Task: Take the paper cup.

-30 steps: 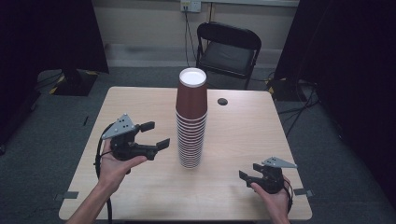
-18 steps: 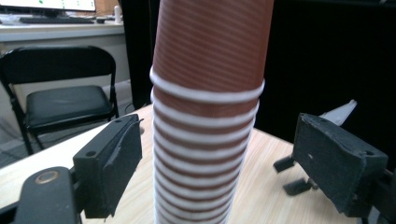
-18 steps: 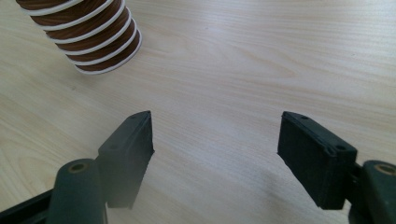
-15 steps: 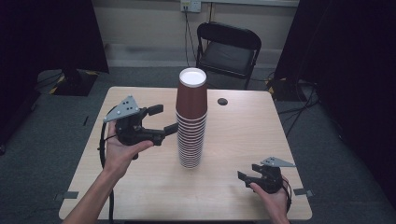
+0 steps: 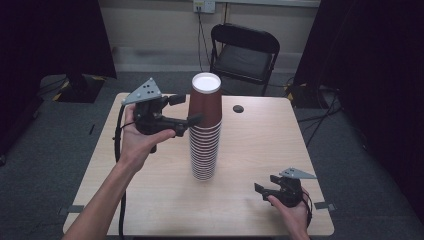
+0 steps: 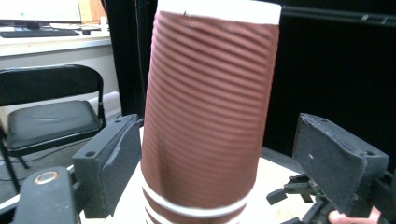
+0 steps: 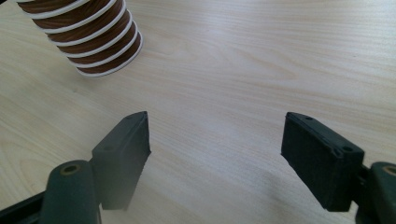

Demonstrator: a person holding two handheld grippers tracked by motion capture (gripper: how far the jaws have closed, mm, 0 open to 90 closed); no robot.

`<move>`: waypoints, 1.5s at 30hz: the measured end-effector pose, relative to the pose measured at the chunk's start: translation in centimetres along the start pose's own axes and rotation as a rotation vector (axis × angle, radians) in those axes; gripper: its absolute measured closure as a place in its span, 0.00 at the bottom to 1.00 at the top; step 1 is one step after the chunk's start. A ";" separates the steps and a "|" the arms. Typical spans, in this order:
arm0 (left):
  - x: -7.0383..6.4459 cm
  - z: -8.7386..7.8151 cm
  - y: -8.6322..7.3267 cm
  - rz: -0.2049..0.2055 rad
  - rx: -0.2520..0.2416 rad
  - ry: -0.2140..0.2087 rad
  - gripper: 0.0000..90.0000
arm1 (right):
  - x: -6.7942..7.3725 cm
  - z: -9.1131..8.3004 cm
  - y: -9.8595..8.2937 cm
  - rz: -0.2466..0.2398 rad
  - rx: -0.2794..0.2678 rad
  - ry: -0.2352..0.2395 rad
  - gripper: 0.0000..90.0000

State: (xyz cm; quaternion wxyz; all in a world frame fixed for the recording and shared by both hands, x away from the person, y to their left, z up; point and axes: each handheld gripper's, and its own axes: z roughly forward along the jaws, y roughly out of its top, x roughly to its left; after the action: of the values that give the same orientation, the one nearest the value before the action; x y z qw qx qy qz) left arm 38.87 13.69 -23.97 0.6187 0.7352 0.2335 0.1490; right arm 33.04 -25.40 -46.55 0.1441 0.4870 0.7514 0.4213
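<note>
1. Cups first, from the high view: a tall stack of brown paper cups (image 5: 204, 127) stands at the middle of the wooden table (image 5: 260, 145), its long axis upright. The cups are nested upside down, so the white base of the top cup (image 5: 205, 100) faces the ceiling and the mouths face the table. The left gripper (image 5: 187, 109) is held up at the level of the top cup, its jaws spread and reaching to the cup's left side, one nearer and one farther; whether they touch the cup I cannot tell from here. The right gripper (image 5: 261, 190) rests low at the table's near right corner, well apart from the stack, jaws parted. A black folding chair (image 5: 243, 50) stands beyond the table, and a small dark disc (image 5: 238, 108) lies on the far part of the tabletop.

2. Left gripper view: the ribbed top cup (image 6: 210, 107) stands between the two black jaws, leaning slightly in this view, white base uppermost. The jaws are open, with a clear gap on the right; the left one is very close. The right gripper (image 6: 299, 200) shows far off below.

3. Right gripper view: the jaws stand wide over bare table (image 7: 243, 70), holding nothing. The stack's lowest rims (image 7: 93, 42) sit on the wood at the upper left.
</note>
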 end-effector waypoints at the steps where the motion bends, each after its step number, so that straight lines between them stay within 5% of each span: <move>1: -0.1 0.2 0.2 0.009 0.000 0.001 0.17 | 0.0 0.0 0.0 -0.003 0.000 0.001 0.26; 9: 0.4 2.1 1.0 0.028 0.023 0.022 0.17 | 0.0 -0.1 0.0 -0.008 -0.005 0.004 0.25; 13: 0.9 3.2 1.0 0.028 0.044 -0.001 0.16 | 0.0 0.0 0.0 -0.002 0.002 0.005 0.25; 20: 0.3 4.7 0.8 0.082 0.093 0.051 0.12 | 0.0 0.1 0.0 -0.005 0.004 0.008 0.25; 29: 0.7 5.9 0.0 0.044 0.111 0.038 0.10 | 0.0 0.2 0.0 -0.012 0.005 0.010 0.24; 45: 0.6 6.3 -0.4 0.050 0.084 0.038 0.12 | -0.2 0.1 0.0 -0.004 0.003 0.012 0.24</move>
State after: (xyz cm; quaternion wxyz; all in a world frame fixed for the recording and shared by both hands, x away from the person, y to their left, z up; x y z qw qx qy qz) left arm 42.53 8.77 -25.63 0.5787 0.7631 0.2329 0.1685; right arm 33.17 -25.51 -46.66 0.1396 0.4834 0.7538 0.4228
